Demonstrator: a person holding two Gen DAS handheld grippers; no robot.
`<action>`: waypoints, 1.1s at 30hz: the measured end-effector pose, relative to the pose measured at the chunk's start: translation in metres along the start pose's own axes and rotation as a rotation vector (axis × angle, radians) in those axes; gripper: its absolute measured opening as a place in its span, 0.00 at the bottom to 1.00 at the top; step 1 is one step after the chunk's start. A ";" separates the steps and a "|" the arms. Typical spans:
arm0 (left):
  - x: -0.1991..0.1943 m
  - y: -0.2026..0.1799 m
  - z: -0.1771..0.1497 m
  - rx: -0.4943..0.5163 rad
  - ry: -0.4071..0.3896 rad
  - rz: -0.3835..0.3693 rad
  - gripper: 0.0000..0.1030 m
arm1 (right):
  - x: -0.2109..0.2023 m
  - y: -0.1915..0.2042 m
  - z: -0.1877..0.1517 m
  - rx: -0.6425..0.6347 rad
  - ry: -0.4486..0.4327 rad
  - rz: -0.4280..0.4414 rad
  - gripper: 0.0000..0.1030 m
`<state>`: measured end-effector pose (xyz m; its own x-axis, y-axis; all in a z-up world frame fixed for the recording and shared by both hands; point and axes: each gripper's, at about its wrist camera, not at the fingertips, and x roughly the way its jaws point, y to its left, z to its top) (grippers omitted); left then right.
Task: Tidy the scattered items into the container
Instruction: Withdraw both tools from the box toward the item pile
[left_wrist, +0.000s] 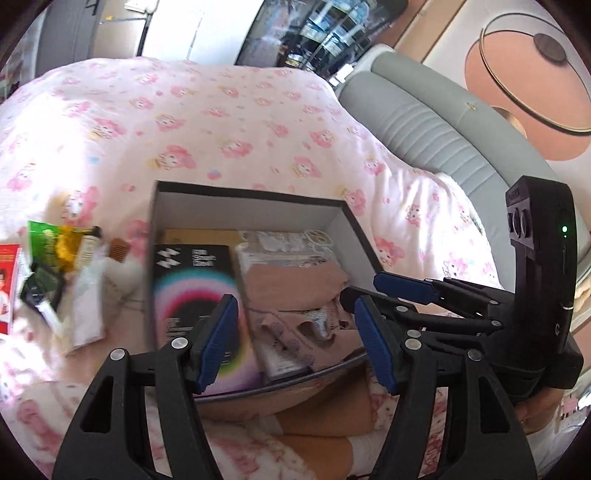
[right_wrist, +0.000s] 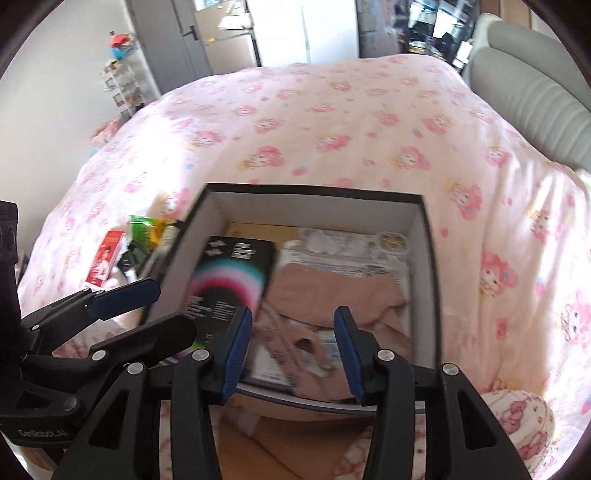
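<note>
An open box with a black rim and white walls (left_wrist: 240, 210) (right_wrist: 314, 210) sits on the bed. In it a black carton with a rainbow ring (left_wrist: 199, 291) (right_wrist: 229, 288) lies along the left wall, beside beige cloth (left_wrist: 295, 284) (right_wrist: 332, 291) and clear packets. Left of the box lie a green packet (left_wrist: 46, 236) (right_wrist: 142, 227), a red carton (left_wrist: 7, 280) (right_wrist: 105, 260) and a white pouch (left_wrist: 88, 302). My left gripper (left_wrist: 295, 345) (right_wrist: 147, 314) hangs wide open over the near left corner. My right gripper (right_wrist: 293, 354) (left_wrist: 376, 291) hovers open over the near edge, nothing between its pads.
A pink cartoon-print quilt (left_wrist: 221, 122) (right_wrist: 332, 122) covers the bed all around the box. A grey padded headboard (left_wrist: 424, 129) (right_wrist: 535, 99) runs along the right. A small shelf rack (right_wrist: 122, 85) stands by the far left wall.
</note>
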<state>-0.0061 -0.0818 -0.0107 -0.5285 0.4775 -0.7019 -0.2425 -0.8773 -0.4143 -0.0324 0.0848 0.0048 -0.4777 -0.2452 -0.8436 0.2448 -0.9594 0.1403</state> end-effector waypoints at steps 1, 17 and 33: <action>-0.007 0.007 0.000 -0.005 0.000 0.013 0.65 | 0.000 0.009 0.002 -0.011 0.002 0.016 0.41; -0.058 0.196 -0.027 -0.370 0.007 0.165 0.66 | 0.097 0.155 0.036 -0.228 0.175 0.285 0.40; -0.038 0.271 -0.040 -0.503 0.029 0.148 0.66 | 0.172 0.189 0.047 -0.268 0.356 0.240 0.41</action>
<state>-0.0189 -0.3359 -0.1199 -0.5028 0.3581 -0.7868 0.2570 -0.8071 -0.5315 -0.1078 -0.1451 -0.0897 -0.0754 -0.3468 -0.9349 0.5426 -0.8009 0.2533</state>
